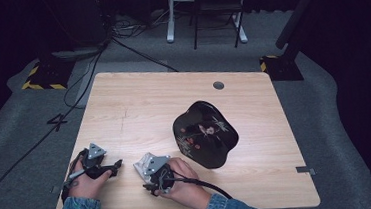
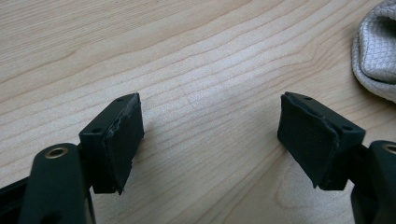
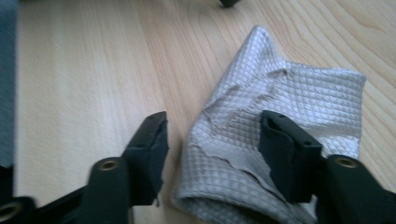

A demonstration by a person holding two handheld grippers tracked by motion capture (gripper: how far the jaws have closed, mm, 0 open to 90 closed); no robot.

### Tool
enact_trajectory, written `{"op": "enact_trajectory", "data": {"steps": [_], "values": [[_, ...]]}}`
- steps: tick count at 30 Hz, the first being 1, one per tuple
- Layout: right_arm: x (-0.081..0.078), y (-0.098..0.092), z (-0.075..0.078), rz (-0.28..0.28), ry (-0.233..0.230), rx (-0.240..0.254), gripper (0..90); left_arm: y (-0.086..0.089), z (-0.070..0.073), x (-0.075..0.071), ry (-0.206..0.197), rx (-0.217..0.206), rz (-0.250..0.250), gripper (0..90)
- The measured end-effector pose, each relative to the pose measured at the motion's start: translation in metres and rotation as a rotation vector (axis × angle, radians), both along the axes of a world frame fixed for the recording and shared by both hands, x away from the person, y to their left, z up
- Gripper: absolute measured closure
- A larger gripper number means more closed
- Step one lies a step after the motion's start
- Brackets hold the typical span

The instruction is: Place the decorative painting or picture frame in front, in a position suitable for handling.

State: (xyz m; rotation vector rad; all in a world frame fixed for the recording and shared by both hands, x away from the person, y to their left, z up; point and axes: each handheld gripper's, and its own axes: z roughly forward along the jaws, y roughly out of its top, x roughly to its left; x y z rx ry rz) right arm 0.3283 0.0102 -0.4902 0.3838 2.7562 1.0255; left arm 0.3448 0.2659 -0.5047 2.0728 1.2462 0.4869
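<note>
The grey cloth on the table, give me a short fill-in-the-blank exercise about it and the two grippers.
1. The grey cloth lies folded on the ____ table.
2. The right gripper has its jaws ____ above the cloth, not pressing it.
3. Between the left gripper jaws there is bare ____.
4. The black dish is painted with ____.

Missing words: wooden; open; wood; flowers

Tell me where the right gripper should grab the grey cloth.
Take the raised folded ridge of the grey cloth, coming straight down from above. The cloth lies flat on the table, so only that crease gives bite, and the open right gripper already straddles it.
</note>
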Motion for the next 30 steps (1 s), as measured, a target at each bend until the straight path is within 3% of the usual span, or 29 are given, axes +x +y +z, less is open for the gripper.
{"op": "enact_trajectory", "data": {"steps": [3, 5, 8, 11, 12, 16, 23, 30], "values": [[0.002, -0.002, 0.004, 0.011, -0.005, -0.013, 74.7, -0.001, 0.0, -0.001, -0.001, -0.004, -0.003, 25.4], [0.003, -0.003, 0.005, 0.015, 0.006, -0.005, 84.2, -0.001, 0.001, -0.002, -0.007, -0.007, -0.003, 28.4], [0.002, -0.006, 0.008, 0.019, 0.012, 0.008, 85.7, -0.001, 0.001, -0.002, -0.008, -0.017, 0.004, 33.7], [-0.002, -0.013, 0.017, 0.029, 0.019, 0.057, 86.0, 0.002, 0.002, -0.001, -0.001, -0.033, 0.011, 37.5], [-0.003, -0.015, 0.02, 0.03, 0.021, 0.068, 86.0, 0.002, 0.002, -0.001, 0.005, -0.063, 0.018, 37.7], [-0.008, -0.028, 0.035, 0.028, 0.037, 0.135, 86.1, 0.003, 0.003, 0.001, 0.0, -0.072, 0.028, 36.9], [-0.01, -0.036, 0.035, 0.02, 0.039, 0.147, 86.1, 0.001, 0.006, 0.002, -0.001, -0.089, 0.03, 36.1], [-0.016, -0.041, 0.033, 0.051, 0.049, 0.146, 86.1, -0.002, 0.006, 0.003, 0.002, -0.092, 0.017, 36.1]]}}
